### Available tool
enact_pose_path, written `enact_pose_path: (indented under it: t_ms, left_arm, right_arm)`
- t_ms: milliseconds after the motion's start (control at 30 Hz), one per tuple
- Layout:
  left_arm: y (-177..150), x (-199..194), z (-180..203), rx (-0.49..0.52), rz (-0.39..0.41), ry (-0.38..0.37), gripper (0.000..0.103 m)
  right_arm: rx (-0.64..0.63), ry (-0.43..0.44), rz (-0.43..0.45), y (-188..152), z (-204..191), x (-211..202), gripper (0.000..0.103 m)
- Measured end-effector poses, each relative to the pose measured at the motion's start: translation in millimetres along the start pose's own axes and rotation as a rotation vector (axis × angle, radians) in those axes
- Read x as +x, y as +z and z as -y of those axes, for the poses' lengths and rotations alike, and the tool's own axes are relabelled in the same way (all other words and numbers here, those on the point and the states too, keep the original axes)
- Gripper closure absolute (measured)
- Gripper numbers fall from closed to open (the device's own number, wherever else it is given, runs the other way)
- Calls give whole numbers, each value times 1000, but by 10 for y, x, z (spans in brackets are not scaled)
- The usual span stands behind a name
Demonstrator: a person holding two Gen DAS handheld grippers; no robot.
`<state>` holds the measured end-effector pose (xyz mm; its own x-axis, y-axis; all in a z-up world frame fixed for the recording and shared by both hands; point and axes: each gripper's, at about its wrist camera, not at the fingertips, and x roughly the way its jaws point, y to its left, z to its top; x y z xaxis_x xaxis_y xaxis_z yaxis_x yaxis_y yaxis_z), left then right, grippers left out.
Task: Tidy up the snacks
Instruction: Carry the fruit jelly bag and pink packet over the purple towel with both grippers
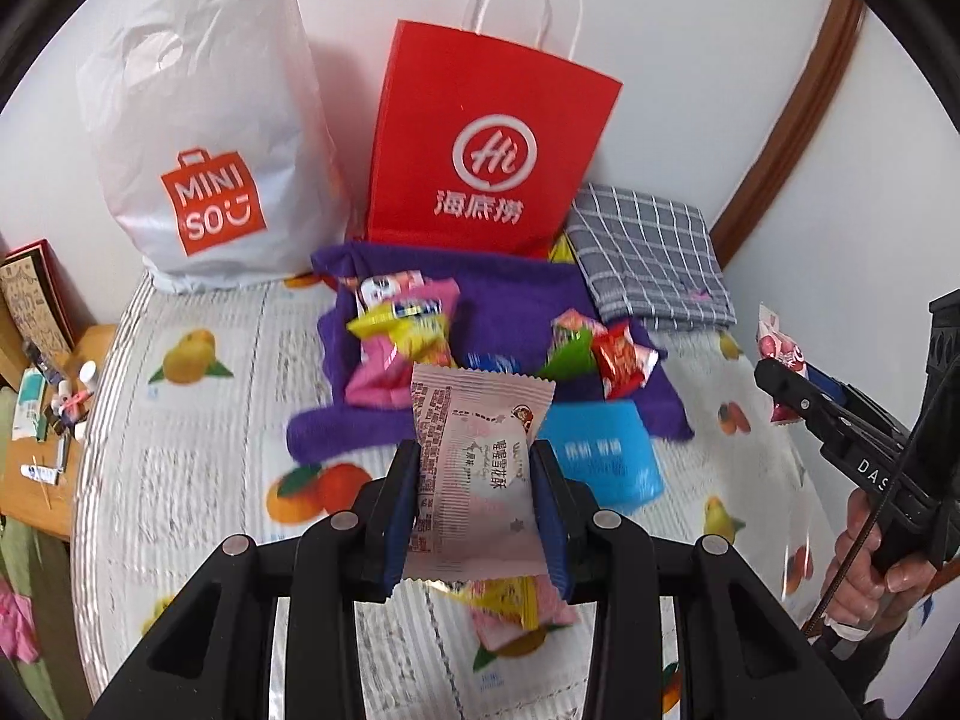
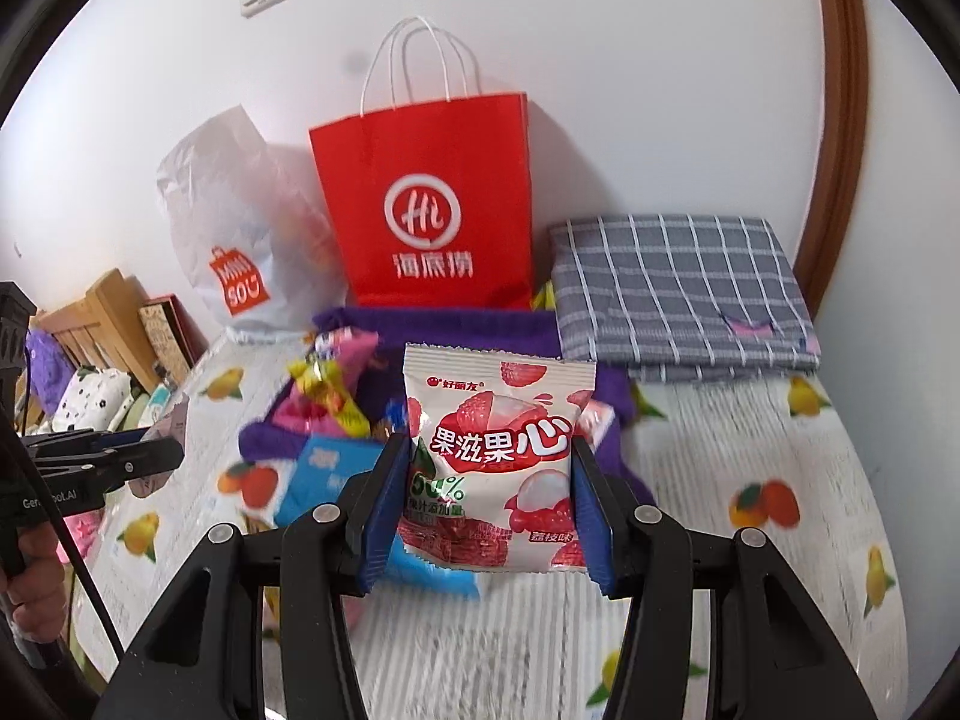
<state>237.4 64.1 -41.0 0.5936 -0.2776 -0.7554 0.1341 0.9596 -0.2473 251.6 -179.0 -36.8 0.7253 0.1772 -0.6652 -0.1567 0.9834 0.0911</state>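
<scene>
Clamped in my left tool (image 1: pixel 475 495), a pale pink snack packet (image 1: pixel 474 474) hangs above the bed (image 1: pixel 198 462); my right tool (image 2: pixel 487 483) pinches a lychee gummy bag (image 2: pixel 492 462) before the red paper bag (image 2: pixel 429 210).

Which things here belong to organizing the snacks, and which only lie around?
For the job: pink packet in left gripper; lychee pouch in right gripper; loose snacks; red bag.
Lying about: checked cloth; desk clutter.

A yellow-and-pink wrapper (image 1: pixel 510 606) at lower centre of the left wrist view is mostly hidden behind the pale pink snack packet (image 1: pixel 474 480). The blue packet (image 2: pixel 327 474) left of centre is motion-blurred, its print unreadable.
</scene>
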Motion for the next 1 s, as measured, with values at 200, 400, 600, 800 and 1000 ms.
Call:
enact_pose_path:
  t_ms: [200, 400, 600, 800, 1000]
  left_arm:
    - [281, -38, -90, -14, 21, 26, 69]
    - [536, 80, -137, -37, 24, 12, 69]
    - [710, 288, -110, -22, 14, 20, 69]
    - [818, 490, -206, -38, -4, 30, 69]
    - [866, 667, -259, -50, -24, 10, 69]
  right_arm:
    - [-4, 48, 19, 377, -39, 189, 52]
    - [-5, 61, 13, 703, -104, 452, 52]
    - [-27, 79, 31, 928, -117, 640, 52]
    - [-17, 66, 10, 980, 63, 917, 52]
    - [17, 62, -74, 923, 240, 1270, 52]
